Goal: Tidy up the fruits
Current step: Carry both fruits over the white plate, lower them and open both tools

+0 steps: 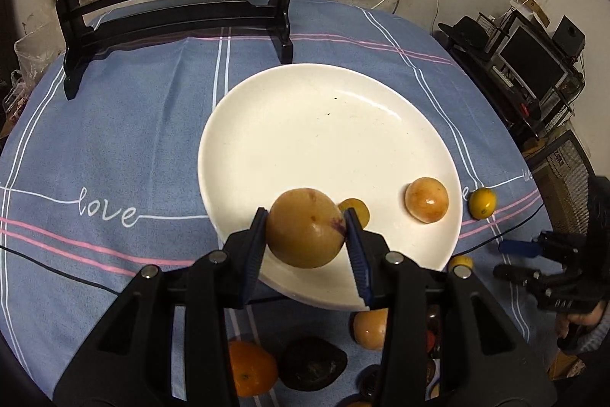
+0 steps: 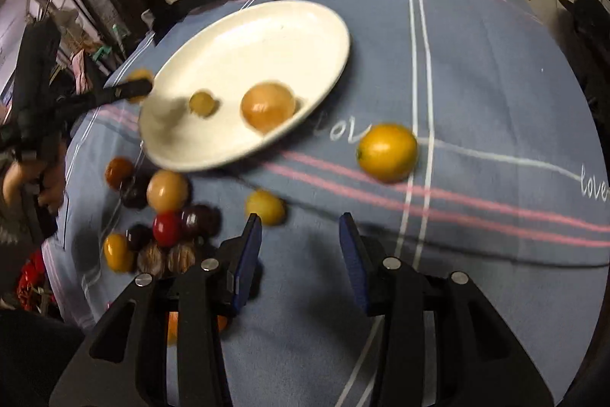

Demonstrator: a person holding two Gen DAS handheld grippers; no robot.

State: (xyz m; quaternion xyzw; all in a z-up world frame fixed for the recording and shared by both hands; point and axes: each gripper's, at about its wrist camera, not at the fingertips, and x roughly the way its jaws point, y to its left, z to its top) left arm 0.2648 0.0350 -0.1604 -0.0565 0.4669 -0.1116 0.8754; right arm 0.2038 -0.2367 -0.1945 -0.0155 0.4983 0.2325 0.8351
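Observation:
My left gripper (image 1: pixel 307 227) is shut on a large tan fruit (image 1: pixel 305 233) and holds it over the near rim of the white plate (image 1: pixel 324 124). On the plate lie a pale orange fruit (image 1: pixel 427 200) and a small yellow fruit (image 1: pixel 356 208). My right gripper (image 2: pixel 301 243) is open and empty above the blue cloth, near a small yellow fruit (image 2: pixel 265 206). A yellow citrus (image 2: pixel 387 152) lies on the cloth right of the plate (image 2: pixel 267 37). The left gripper (image 2: pixel 133 88) shows at the plate's left rim in the blurred right wrist view.
A heap of loose fruits (image 2: pixel 164 216), red, dark, yellow and brown, lies on the cloth left of my right gripper. An orange (image 1: pixel 251 372) and a dark fruit (image 1: pixel 312 363) lie under my left gripper. A black stand (image 1: pixel 171 14) with a round panel stands behind the plate.

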